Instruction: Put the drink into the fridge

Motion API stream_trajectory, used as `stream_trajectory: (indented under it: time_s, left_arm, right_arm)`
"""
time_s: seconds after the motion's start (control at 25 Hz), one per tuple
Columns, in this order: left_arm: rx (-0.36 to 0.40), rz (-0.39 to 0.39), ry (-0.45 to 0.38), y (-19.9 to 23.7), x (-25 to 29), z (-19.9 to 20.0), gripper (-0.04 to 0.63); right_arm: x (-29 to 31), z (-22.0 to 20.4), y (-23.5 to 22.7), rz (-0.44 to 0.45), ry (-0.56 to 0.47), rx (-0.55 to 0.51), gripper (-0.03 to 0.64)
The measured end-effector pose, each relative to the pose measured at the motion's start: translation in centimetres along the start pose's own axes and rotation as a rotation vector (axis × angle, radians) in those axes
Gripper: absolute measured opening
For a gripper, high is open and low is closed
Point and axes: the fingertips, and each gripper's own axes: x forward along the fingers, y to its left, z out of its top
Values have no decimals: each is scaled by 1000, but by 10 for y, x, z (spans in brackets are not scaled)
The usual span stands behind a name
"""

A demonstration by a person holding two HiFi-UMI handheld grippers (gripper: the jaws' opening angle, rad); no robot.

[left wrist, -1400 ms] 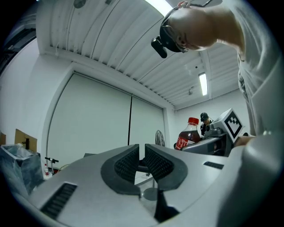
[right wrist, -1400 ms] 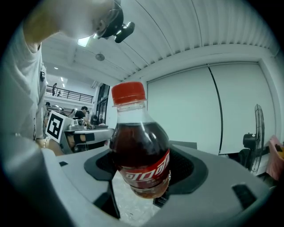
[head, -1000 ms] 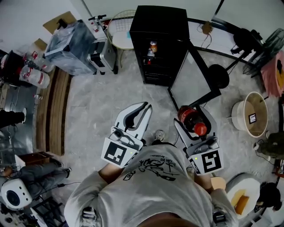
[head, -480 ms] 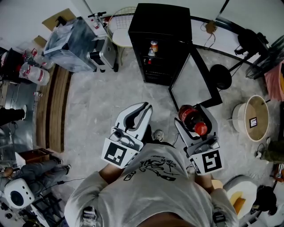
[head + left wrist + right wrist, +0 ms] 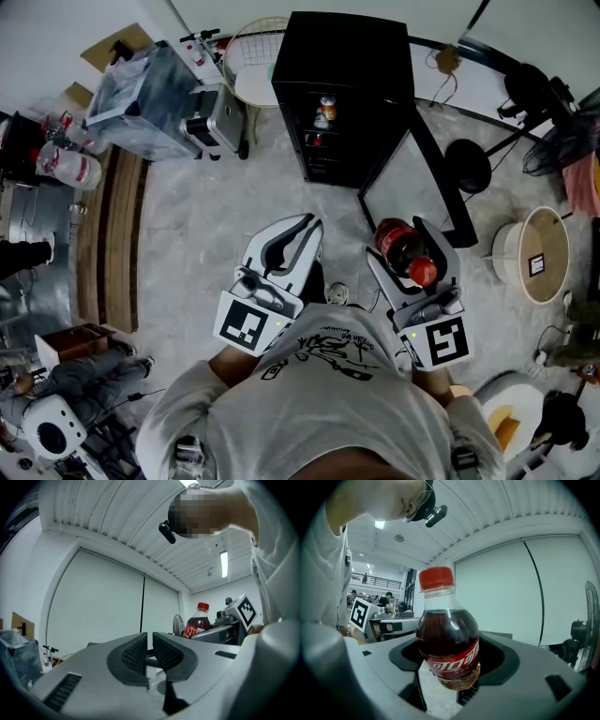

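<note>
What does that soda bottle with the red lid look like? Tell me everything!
The bottle is clear plastic, nearly full of dark brown soda, with a red cap and a red label with white writing. It stands upright and closed, squeezed between the jaws of the right gripper, off the floor.

Floor (image 5: 216,216): grey mottled stone. Black fridge (image 5: 342,56) stands at top centre, with its door (image 5: 417,183) swung open to the right. Left of it are a white wire seat (image 5: 255,70), a silver case (image 5: 223,117) and a plastic-wrapped box (image 5: 141,89). To the right are a black round stand base (image 5: 467,164) and a beige tub (image 5: 542,253). Wood strip (image 5: 117,244) runs along the left edge.
</note>
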Motion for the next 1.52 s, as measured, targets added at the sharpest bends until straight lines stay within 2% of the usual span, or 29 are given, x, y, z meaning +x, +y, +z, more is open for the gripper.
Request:
stream_trajectory:
  time_s: [0.8,1.12,1.36,1.52]
  left_arm:
    - [-9,12,11,170,64,2,49]
    - [-12,-8,21,192,82,-5,49]
    - [-13,-9,13,186,100,-2,49]
    - [-15,-6,11,177,109,-1,48]
  right_arm:
    - [177,33,-36,-9,-6,-17,330]
    - [202,31,-50,-26,-1,-23,331]
    - [202,37,-68,-41,-13,-4,331]
    - [193,36,-79,-30,-4,-30,330]
